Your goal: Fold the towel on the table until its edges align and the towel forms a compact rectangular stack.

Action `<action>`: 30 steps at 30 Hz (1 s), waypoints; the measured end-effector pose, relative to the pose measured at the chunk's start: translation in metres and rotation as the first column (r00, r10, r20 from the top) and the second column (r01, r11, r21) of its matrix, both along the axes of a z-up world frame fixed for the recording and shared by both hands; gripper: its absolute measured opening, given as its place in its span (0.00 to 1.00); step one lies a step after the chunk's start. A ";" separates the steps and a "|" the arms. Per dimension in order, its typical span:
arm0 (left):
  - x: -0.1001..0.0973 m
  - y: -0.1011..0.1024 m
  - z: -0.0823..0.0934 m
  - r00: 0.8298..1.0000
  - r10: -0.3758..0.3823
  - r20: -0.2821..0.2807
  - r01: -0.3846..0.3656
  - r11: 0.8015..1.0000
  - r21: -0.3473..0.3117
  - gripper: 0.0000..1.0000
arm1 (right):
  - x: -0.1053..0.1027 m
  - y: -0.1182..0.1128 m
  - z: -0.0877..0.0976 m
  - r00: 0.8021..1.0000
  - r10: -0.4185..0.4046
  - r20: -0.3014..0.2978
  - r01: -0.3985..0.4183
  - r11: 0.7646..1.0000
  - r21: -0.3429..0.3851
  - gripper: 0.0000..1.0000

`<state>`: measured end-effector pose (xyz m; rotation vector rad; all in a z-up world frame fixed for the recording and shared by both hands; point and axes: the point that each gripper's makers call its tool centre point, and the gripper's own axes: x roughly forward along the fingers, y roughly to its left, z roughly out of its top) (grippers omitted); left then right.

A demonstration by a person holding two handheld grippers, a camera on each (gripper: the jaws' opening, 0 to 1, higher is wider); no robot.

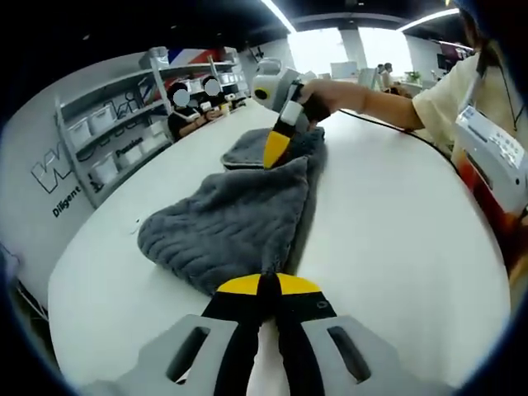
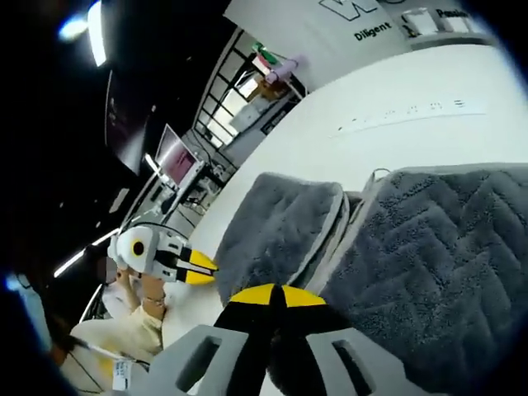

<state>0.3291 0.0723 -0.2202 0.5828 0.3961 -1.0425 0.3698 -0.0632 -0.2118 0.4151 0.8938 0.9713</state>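
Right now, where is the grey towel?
The grey towel lies on the white table, stretched between the two grippers: the left gripper pinches its near edge, the right gripper its far edge.

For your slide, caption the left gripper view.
Both grippers, left and right, pinch opposite ends of a grey towel on a white table.

One towel [image 1: 235, 219], two grippers, perhaps two seated people [image 1: 191, 111].

Both views sat low and close, facing each other across the gray towel [image 1: 235, 219] on the white worktop [image 1: 396, 239], each seeing the other gripper near 12 and 8 o'clock.
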 end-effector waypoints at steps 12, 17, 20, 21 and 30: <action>-0.002 0.000 0.000 1.000 -0.002 0.003 0.002 1.000 0.007 0.05 | 0.001 0.008 -0.011 0.999 0.024 -0.026 -0.025 0.999 -0.035 0.00; -0.002 0.001 -0.001 1.000 -0.002 0.003 0.002 1.000 0.008 0.05 | 0.004 0.006 -0.002 1.000 0.000 -0.028 0.000 1.000 0.003 0.00; -0.002 0.002 -0.001 1.000 -0.001 -0.003 0.001 1.000 0.007 0.05 | 0.007 0.001 0.005 1.000 -0.012 -0.018 0.012 1.000 0.014 0.00; -0.002 0.002 -0.001 1.000 0.000 -0.004 0.000 1.000 0.006 0.05 | 0.007 0.000 0.006 1.000 -0.014 -0.020 0.014 1.000 0.016 0.00; -0.002 0.004 -0.001 1.000 0.004 -0.010 -0.003 1.000 0.014 0.04 | 0.004 0.002 -0.016 0.999 0.026 0.046 -0.020 0.990 -0.138 0.00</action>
